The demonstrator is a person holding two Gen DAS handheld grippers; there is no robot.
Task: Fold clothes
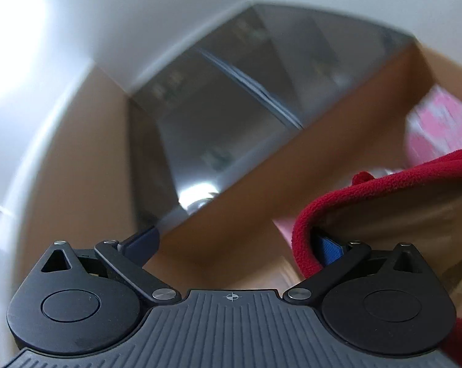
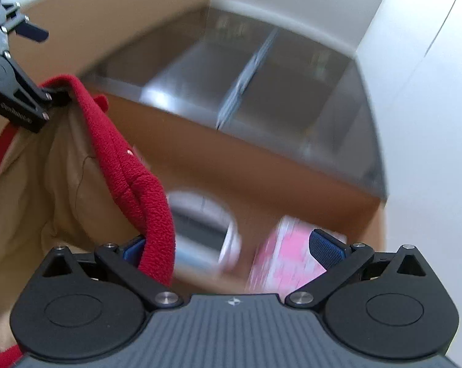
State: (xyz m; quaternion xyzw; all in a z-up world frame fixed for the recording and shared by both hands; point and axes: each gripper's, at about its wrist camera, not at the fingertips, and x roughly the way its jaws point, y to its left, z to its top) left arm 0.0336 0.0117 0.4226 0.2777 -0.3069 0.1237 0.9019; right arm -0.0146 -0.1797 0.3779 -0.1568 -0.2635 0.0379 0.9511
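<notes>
Garment: a red fleece garment [image 2: 132, 165] with a tan lining [image 2: 40, 184], lifted in the air and strung between the two grippers; its thick red hem runs from one to the other.
Left gripper [image 1: 234, 245]: jaws spread wide; the red hem is draped over its right blue finger pad [image 1: 329, 250], hooked rather than pinched. The other finger is bare.
Right gripper [image 2: 228, 245]: jaws also spread wide; the hem hangs over its left finger, hiding most of that pad. The other blue pad [image 2: 326, 250] is bare.
Stage: cannot tell whether the garment is being lifted to spread it or carried into a fold.
Doing it well: my judgement is that a hooked hem can slide off, so keep both grippers level and the hem taut between them.
Surroundings: a brown wooden surface [image 2: 261, 159] lies below, with a blurred pink box [image 2: 286, 254] and a white rounded object [image 2: 206, 230]; beyond is a grey glossy cabinet [image 1: 231, 92] and white walls.
Obstacles: the pink box and white object sit under the hanging cloth and could catch it.
</notes>
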